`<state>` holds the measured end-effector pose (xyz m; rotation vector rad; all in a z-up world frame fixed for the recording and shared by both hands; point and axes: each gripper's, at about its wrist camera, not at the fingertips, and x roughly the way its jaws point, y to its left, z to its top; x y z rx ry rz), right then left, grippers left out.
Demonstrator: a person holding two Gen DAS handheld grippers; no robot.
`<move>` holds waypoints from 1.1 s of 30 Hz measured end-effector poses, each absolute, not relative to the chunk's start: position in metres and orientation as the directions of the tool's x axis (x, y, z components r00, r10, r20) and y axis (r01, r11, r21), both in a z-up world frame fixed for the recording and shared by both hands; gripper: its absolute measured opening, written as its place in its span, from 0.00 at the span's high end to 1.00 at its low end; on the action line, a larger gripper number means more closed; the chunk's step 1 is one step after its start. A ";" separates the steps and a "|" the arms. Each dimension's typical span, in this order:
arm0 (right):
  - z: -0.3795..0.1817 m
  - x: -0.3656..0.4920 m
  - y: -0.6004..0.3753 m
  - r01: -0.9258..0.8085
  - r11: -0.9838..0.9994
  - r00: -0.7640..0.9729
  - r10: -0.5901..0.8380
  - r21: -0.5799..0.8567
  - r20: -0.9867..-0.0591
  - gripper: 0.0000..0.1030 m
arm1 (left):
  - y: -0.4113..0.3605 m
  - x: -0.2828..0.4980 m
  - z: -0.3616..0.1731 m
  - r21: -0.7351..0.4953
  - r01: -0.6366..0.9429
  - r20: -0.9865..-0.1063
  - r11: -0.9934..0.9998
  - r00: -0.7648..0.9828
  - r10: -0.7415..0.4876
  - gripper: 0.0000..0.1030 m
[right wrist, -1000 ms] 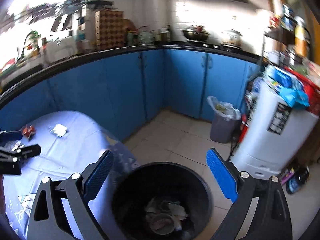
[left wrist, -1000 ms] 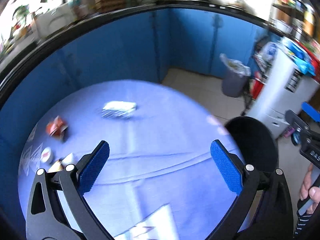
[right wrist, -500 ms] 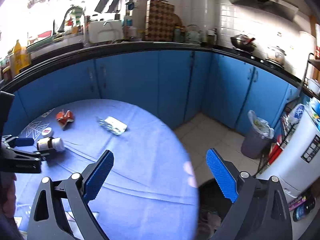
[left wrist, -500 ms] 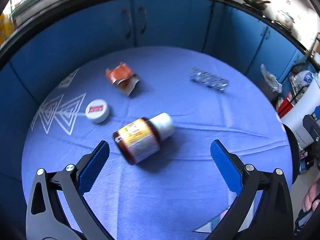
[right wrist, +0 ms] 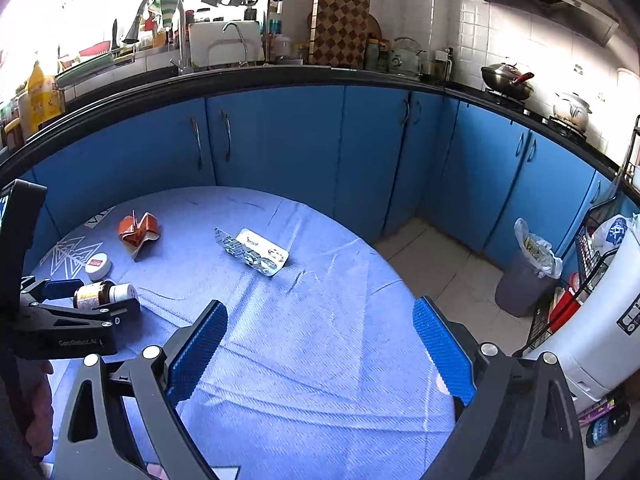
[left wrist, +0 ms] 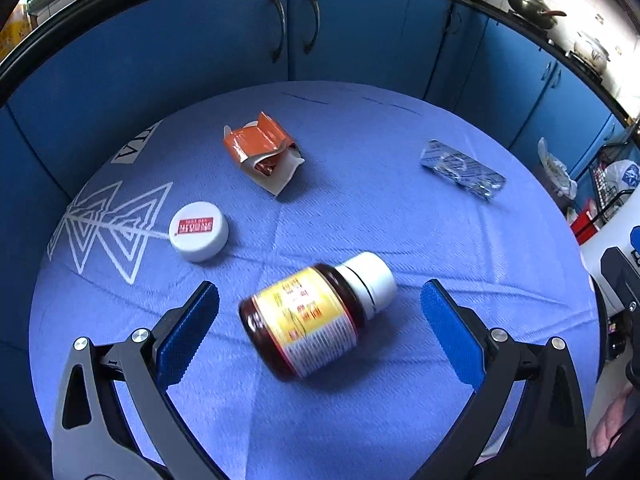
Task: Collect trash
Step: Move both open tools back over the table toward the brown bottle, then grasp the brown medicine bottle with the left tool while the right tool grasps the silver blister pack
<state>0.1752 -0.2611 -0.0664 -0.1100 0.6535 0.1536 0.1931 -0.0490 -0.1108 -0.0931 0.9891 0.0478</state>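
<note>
A brown pill bottle (left wrist: 316,316) with a yellow label and white cap lies on its side on the blue tablecloth (left wrist: 360,420), between the open jaws of my left gripper (left wrist: 320,338), untouched. It also shows in the right wrist view (right wrist: 105,294), where the left gripper (right wrist: 86,298) straddles it. A white round lid (left wrist: 199,231), a crumpled orange carton (left wrist: 262,154) and a silver blister pack (left wrist: 462,168) lie farther back. My right gripper (right wrist: 320,350) is open and empty over the table's middle, short of the blister pack (right wrist: 252,251).
Blue kitchen cabinets (right wrist: 280,140) curve behind the table. A grey lined waste bin (right wrist: 528,272) stands on the tiled floor at right, beside a white appliance (right wrist: 600,328). The table's right edge (right wrist: 416,292) drops to the floor.
Both grippers swung left from the black bin to the table. My left gripper has come down around the pill bottle; the right now faces the blister pack.
</note>
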 end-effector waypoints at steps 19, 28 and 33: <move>-0.095 0.236 -0.213 -0.279 0.957 0.739 0.161 -0.080 -0.654 0.11 | 0.002 0.171 -0.123 -0.076 -0.126 -0.853 0.989 0.521 0.001 0.05; -0.113 0.263 -0.182 -0.330 0.932 0.714 0.144 -0.147 -0.685 0.39 | 0.014 0.166 -0.123 -0.085 -0.126 -0.846 0.988 0.533 -0.005 0.23; -0.124 0.266 -0.183 -0.365 0.924 0.655 0.171 -0.110 -0.736 0.85 | 0.014 0.165 -0.122 -0.100 -0.115 -0.839 0.988 0.544 -0.021 0.31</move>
